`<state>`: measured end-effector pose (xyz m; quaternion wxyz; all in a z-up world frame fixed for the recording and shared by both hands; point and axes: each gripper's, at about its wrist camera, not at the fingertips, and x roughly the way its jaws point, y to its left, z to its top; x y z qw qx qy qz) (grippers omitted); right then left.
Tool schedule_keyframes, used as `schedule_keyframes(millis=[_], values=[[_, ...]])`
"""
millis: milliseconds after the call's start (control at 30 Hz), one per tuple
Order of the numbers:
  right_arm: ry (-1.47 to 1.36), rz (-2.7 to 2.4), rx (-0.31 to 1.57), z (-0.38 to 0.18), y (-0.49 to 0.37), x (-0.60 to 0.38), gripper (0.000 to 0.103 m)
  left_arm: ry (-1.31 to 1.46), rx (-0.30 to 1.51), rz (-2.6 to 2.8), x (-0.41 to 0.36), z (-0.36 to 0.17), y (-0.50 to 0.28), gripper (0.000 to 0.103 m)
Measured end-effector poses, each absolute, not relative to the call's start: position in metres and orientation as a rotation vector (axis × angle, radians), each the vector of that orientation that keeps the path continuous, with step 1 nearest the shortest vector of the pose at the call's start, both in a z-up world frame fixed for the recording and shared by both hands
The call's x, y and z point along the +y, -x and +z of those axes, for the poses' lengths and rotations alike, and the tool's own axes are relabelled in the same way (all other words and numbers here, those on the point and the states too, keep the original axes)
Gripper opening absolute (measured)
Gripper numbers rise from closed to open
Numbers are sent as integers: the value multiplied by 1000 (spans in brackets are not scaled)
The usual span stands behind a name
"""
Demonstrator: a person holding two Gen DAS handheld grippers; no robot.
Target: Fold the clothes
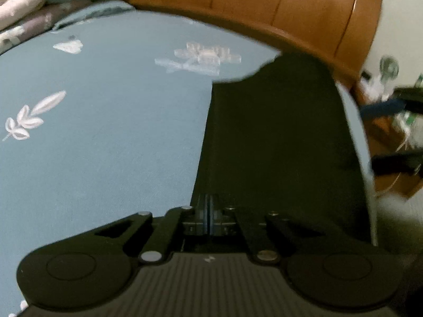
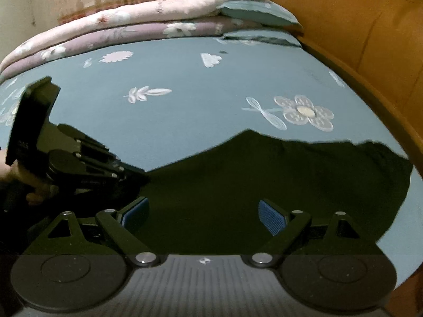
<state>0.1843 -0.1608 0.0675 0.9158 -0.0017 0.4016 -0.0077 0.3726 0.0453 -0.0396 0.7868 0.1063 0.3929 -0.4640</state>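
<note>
A dark, nearly black garment lies flat on the blue-grey flowered bed sheet. In the left wrist view my left gripper has its two fingers pressed together right at the garment's near left edge. The right wrist view shows that left gripper at the garment's left corner, which draws to a point at its tips, with a person's hand behind it. My right gripper hovers over the near part of the garment, its blue pads wide apart and nothing between them. It also shows as the right gripper at the edge of the left wrist view.
An orange-brown wooden bed frame curves along the far and right side of the sheet. Folded pink and mauve quilts and a teal pillow are stacked at the back. Small room clutter shows beyond the frame.
</note>
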Motion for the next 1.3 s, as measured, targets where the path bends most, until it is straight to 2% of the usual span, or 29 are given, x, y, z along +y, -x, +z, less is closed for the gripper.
schedule_keyframes(millis=[333, 400, 533, 633, 700, 800, 867, 967, 1000, 1100, 1167, 1300], values=[[-43, -31, 812, 70, -186, -172, 92, -217, 892, -949, 43, -53, -380, 0], [-57, -40, 813, 68, -184, -179, 92, -202, 904, -933, 45, -48, -384, 5], [-88, -43, 820, 58, -178, -194, 92, -139, 840, -961, 45, -18, -386, 5], [-88, -61, 850, 45, -172, -205, 92, -112, 795, -1051, 27, -5, -384, 11], [-85, -71, 863, 38, -164, -213, 92, -127, 825, -1070, 6, -17, -384, 16], [-87, -95, 883, 30, -149, -228, 92, -192, 891, -1007, -20, -40, -387, 16], [-89, -103, 885, 25, -138, -242, 92, -234, 935, -918, -29, -53, -389, 12], [-98, -106, 872, 18, -128, -269, 93, -171, 956, -853, -22, -42, -385, 12], [-89, -102, 861, 16, -130, -278, 93, -179, 943, -840, -21, -35, -378, 13], [-50, -86, 816, 14, -140, -305, 93, -189, 915, -831, -22, -20, -353, 26], [-24, -77, 750, 14, -152, -325, 93, -183, 917, -840, -26, -19, -335, 31], [-13, -124, 677, 5, -176, -369, 93, -167, 990, -746, -31, -38, -313, 31]])
